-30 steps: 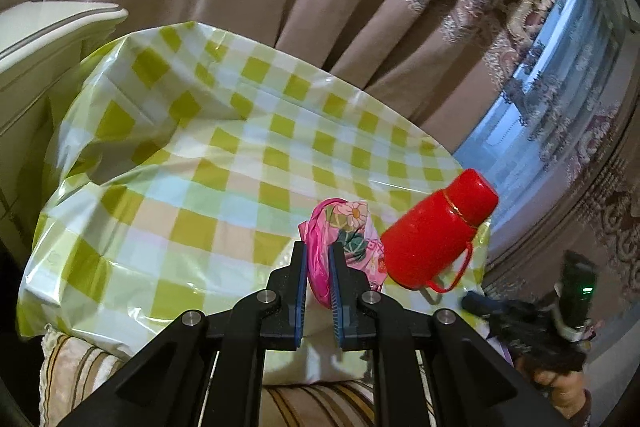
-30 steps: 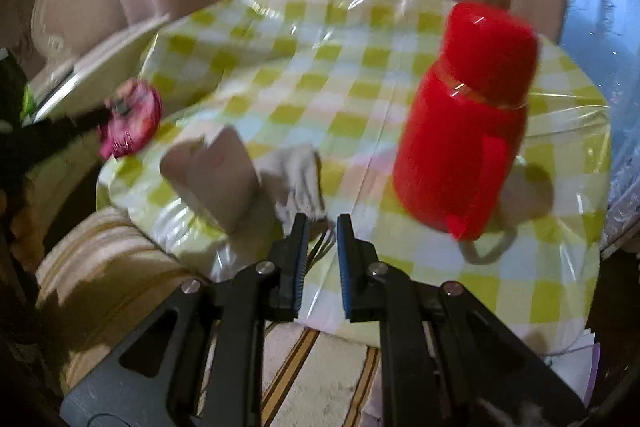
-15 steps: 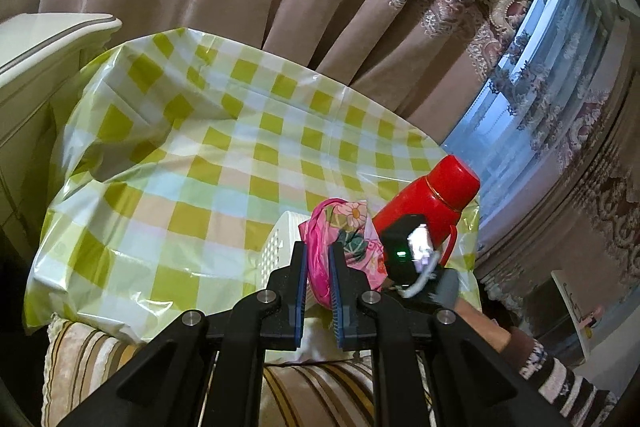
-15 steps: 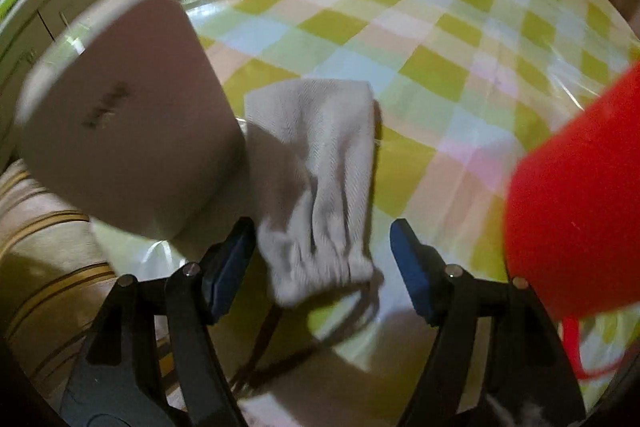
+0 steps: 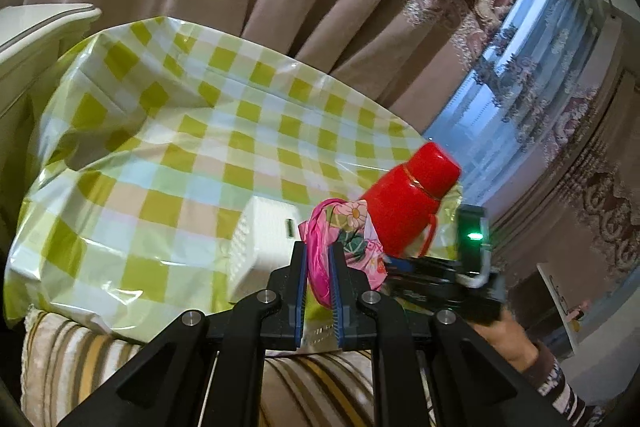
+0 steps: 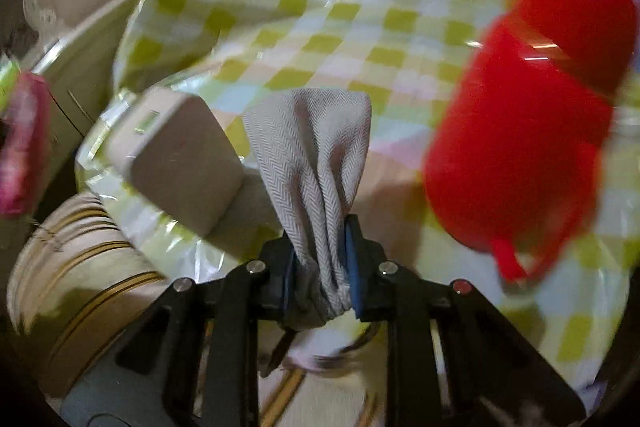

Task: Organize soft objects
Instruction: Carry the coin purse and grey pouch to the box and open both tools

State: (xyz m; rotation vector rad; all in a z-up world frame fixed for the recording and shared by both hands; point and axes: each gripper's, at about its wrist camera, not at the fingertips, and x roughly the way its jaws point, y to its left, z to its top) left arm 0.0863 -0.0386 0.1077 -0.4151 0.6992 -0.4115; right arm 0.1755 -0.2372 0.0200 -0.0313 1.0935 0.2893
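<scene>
My left gripper (image 5: 318,273) is shut on a pink floral cloth (image 5: 352,235) and holds it above the near edge of the table with the green checked cover (image 5: 192,131). The cloth also shows blurred at the left edge of the right wrist view (image 6: 22,143). My right gripper (image 6: 320,267) is shut on a grey herringbone cloth (image 6: 312,151), pinched at its gathered end, with the rest fanning out over the table (image 6: 320,27). The right gripper's body shows in the left wrist view (image 5: 444,275), low at the right.
A white basket (image 5: 264,243) stands at the table's near edge, left of the grey cloth (image 6: 176,155). A red thermos with a handle (image 5: 408,203) stands at the right (image 6: 528,107). A striped cushion (image 5: 100,355) lies below the table edge. Curtains hang behind.
My right gripper was open around the grey cloth's end and has shut on it and lifted it. My left gripper still holds the pink cloth.
</scene>
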